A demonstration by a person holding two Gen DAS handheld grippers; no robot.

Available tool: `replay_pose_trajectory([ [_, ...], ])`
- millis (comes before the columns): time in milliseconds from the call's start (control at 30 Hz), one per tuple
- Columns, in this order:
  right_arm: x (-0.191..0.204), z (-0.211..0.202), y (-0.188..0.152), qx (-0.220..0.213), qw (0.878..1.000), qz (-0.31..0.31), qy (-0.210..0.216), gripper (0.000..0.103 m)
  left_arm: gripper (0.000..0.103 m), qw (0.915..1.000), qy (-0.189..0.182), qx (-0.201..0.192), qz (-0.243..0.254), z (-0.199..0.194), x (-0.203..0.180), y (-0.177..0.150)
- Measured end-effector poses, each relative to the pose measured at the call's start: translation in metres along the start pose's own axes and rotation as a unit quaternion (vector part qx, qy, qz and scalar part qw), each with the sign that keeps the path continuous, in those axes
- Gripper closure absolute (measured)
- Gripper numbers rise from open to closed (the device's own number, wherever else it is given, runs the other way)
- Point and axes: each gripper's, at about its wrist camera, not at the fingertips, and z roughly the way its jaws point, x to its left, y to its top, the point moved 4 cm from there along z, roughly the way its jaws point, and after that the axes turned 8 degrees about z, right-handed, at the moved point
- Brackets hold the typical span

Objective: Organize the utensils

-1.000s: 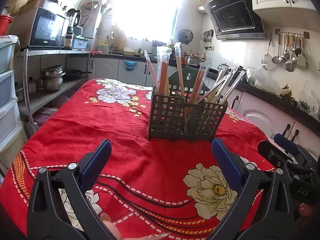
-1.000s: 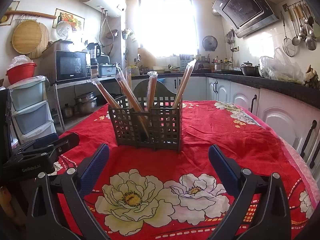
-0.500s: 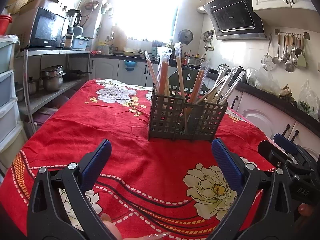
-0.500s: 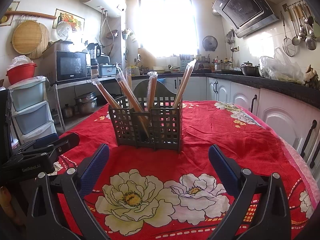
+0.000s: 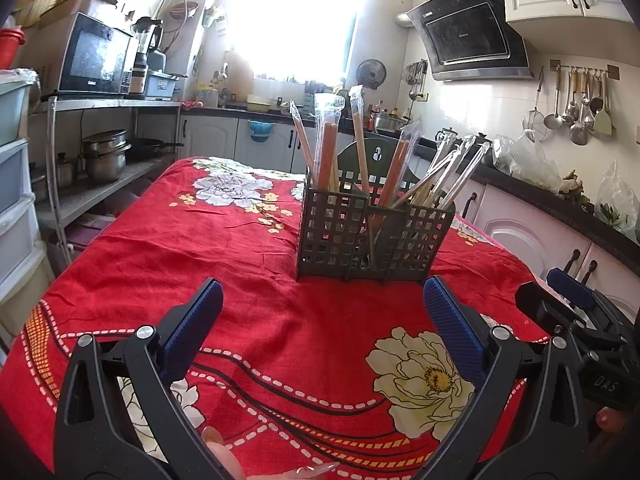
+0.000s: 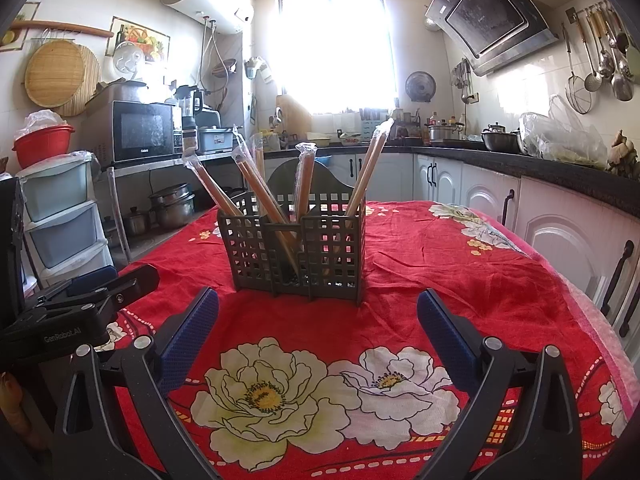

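Observation:
A dark grid utensil caddy (image 5: 372,236) stands upright on the red floral tablecloth (image 5: 240,260). It holds several plastic-wrapped chopstick pairs (image 5: 326,148) and clear-wrapped utensils (image 5: 452,172) that lean right. The caddy also shows in the right wrist view (image 6: 296,252) with wrapped chopsticks (image 6: 304,176). My left gripper (image 5: 322,320) is open and empty, short of the caddy. My right gripper (image 6: 318,324) is open and empty, also short of the caddy. The right gripper shows at the right edge of the left wrist view (image 5: 576,320); the left gripper shows at the left of the right wrist view (image 6: 80,308).
A metal shelf with pots (image 5: 104,156) and a microwave (image 5: 94,56) stands left of the table. Plastic drawers (image 6: 60,216) stand at the left. White cabinets and a dark counter (image 6: 540,168) run along the right. A chair back (image 6: 304,180) is behind the caddy.

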Motion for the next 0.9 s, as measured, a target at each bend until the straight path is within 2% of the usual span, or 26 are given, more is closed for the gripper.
replay_pose_trajectory([
  [900,-0.0018,-0.0003,-0.0013,0.003,1.0,0.002,0.001,0.006,0.011,1.0,0.002,0.0,0.0,-0.0005,0.0007,0.0003],
])
